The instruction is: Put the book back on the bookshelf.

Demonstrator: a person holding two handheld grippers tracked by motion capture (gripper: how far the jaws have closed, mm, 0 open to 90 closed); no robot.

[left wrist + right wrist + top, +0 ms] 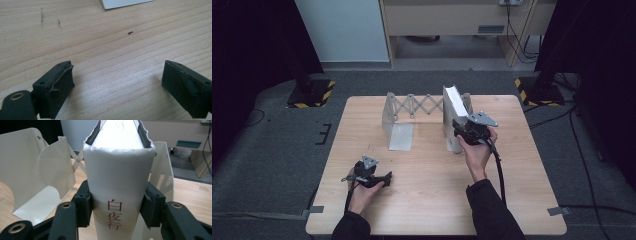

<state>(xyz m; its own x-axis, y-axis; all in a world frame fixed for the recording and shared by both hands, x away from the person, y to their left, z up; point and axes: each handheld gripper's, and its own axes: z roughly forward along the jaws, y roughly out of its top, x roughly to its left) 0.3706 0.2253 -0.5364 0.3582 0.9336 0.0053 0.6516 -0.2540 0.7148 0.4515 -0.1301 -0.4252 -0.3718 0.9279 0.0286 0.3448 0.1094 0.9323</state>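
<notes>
A white book [117, 177] with red characters on its spine stands upright at the right end of a cream metal expanding bookend rack [412, 107]. My right gripper [464, 131] is shut on the book [452, 115], its pads [83, 206] pressed on both covers near the spine. The rack's right end plate [163, 170] rises just behind the book; the left end plate [27, 167] stands apart with its foot flat on the table. My left gripper [382, 177] rests low over the table near the front left, jaws wide open [117, 82] with bare wood between them.
The wooden table [432, 200] has open surface in front and to the right. The rack's left foot plate [125, 3] lies ahead of the left gripper. Tripod bases with yellow-black tape [309, 95] stand on the grey floor beyond the table's far corners.
</notes>
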